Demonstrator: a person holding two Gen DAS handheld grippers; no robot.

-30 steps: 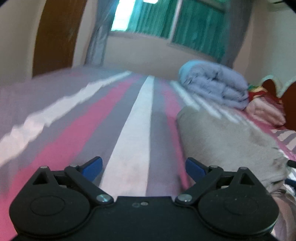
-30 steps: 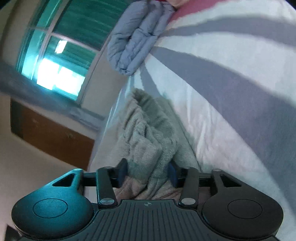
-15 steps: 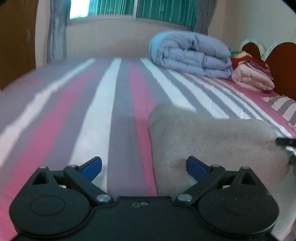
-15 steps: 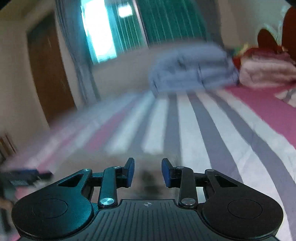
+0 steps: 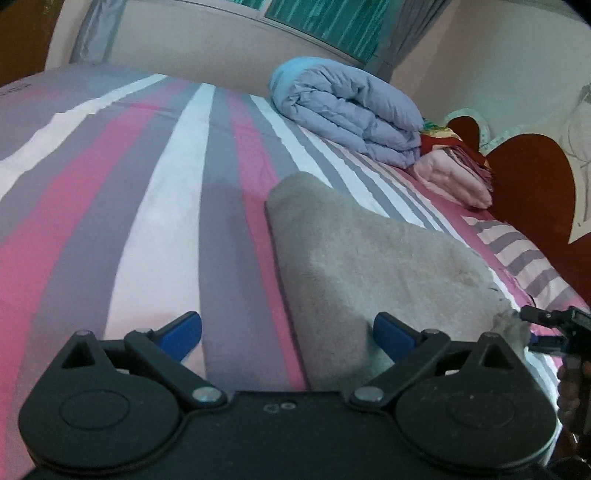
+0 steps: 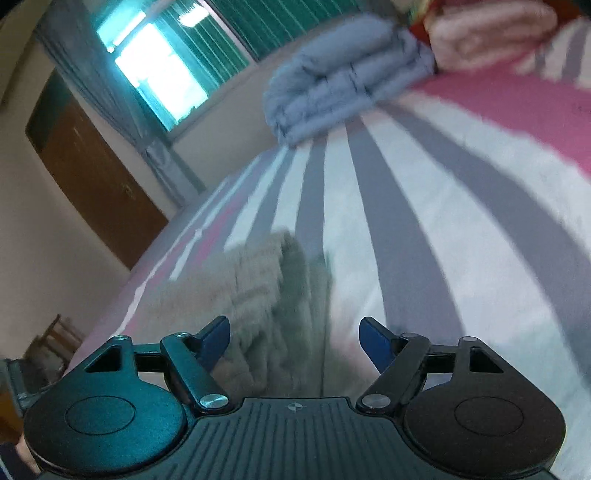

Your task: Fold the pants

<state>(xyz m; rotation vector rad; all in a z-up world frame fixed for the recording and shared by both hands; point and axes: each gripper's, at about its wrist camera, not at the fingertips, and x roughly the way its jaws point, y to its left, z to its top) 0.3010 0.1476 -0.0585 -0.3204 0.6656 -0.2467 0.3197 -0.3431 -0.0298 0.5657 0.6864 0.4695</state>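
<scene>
The bed sheet (image 5: 155, 192) is striped lengthwise in pink, grey and white. On it the pants (image 5: 369, 266) are a plain beige-grey, fuzzy in look, with no print. Beyond the pants, a folded quilt (image 5: 351, 110) is pale lavender-blue with a lighter blue edge. Beside the quilt lies a soft pink blanket (image 5: 450, 181) with red and multicoloured cloth on top of it. The headboard (image 5: 532, 184) behind the blanket is dark reddish-brown with a pale trim. Each hand-held gripper (image 5: 288, 330) (image 6: 295, 338) is black with blue pads. Above the quilt, the window blind (image 5: 325, 22) is teal-green, and grey curtains (image 6: 122, 107) flank the window near a brown door (image 6: 92, 184).
</scene>
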